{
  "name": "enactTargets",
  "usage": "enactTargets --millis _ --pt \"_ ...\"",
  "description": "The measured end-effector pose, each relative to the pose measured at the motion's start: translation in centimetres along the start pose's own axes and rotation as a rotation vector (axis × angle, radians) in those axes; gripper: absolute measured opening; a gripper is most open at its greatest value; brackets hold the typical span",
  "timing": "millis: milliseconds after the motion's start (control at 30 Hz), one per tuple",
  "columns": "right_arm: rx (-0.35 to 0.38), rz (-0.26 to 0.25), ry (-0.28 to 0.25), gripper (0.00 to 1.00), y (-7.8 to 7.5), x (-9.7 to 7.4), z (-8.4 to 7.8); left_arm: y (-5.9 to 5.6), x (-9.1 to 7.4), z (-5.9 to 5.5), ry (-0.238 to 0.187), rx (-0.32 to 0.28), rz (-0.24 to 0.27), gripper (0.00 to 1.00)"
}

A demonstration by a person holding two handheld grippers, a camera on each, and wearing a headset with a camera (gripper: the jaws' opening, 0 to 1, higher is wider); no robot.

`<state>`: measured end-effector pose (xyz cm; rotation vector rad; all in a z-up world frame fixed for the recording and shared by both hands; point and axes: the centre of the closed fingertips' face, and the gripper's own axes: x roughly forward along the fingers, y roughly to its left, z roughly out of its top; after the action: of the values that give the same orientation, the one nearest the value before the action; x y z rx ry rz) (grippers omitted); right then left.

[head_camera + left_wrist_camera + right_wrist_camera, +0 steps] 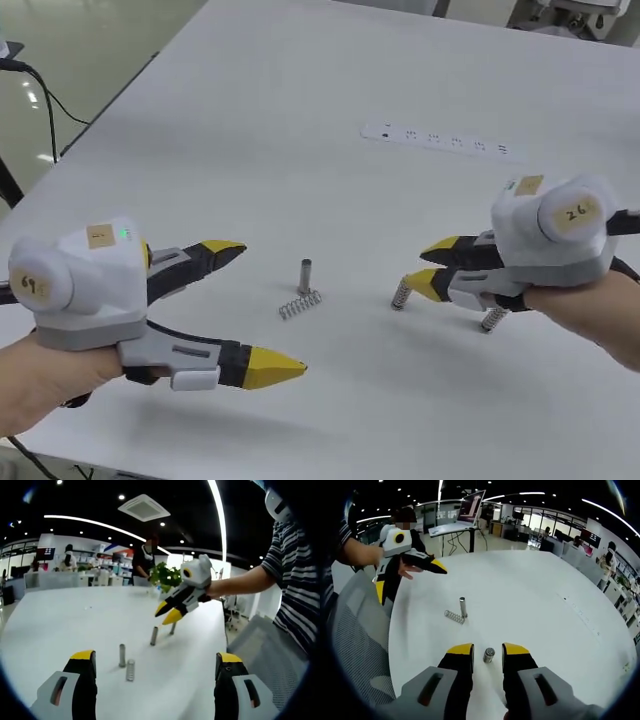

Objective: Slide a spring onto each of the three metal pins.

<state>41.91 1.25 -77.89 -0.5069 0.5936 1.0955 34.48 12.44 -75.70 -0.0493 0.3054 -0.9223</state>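
Note:
A bare metal pin [305, 274] stands upright mid-table, with a loose spring [299, 305] lying just in front of it. Two more pins wear springs: one [401, 294] by my right gripper's tips, the other [492, 318] under its body. My left gripper [258, 308] is open wide, and the bare pin [122, 655] and loose spring [130, 670] lie ahead of its jaws. My right gripper [488, 650] is open, its tips either side of a sprung pin [489, 655] without touching it. From there the bare pin [463, 606] and spring [454, 616] lie farther out.
A white power strip [440, 140] lies at the back of the white table [250, 130]. The table's left edge runs diagonally, with a black cable [45, 100] on the floor beyond it. People and desks stand in the background of the gripper views.

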Motion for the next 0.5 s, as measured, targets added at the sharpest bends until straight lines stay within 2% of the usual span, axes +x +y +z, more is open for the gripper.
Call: enactTargets --millis 500 --pt "-0.014 0.019 -0.004 0.2 1.1 -0.6 -0.4 0.3 -0.3 -0.2 0.0 -0.002 0.008 0.96"
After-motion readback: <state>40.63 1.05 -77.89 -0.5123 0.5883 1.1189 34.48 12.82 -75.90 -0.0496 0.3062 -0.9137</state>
